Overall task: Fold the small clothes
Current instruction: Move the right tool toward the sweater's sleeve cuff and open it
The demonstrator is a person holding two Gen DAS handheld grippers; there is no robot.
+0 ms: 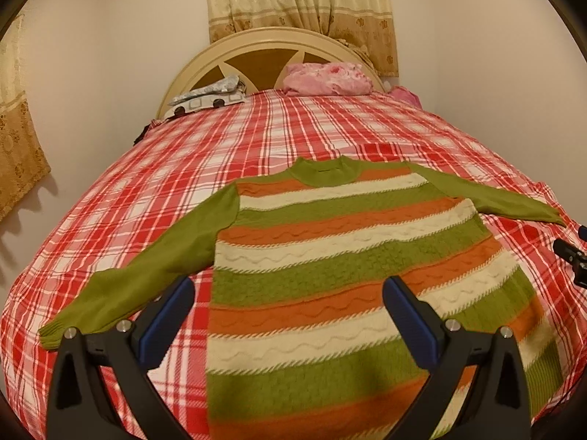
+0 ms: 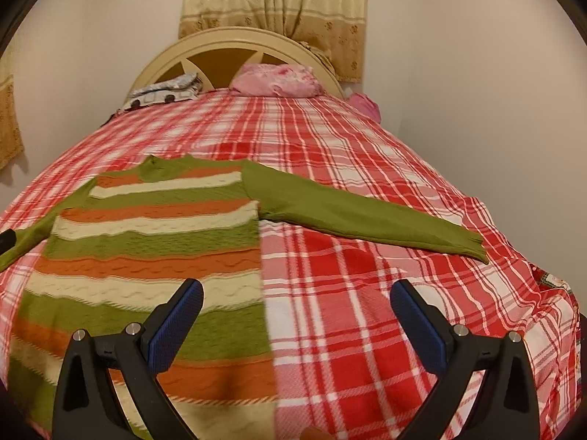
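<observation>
Striped sweater [image 1: 330, 278] lies flat at the foot edge of the bed [image 1: 183, 168], collar toward the headboard [image 2: 234, 47], sleeves spread to either side edge. My left gripper [image 1: 288, 315] hovers wide open over its left hem side; my right gripper [image 2: 297, 315], equally wide, straddles its right edge, nearer the right sleeve [image 2: 359, 212].

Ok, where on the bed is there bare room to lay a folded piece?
Bare plaid bedspread lies right of the striped sweater, below its outstretched sleeve, and between its collar and the pink pillow. The headboard end is crowded.
</observation>
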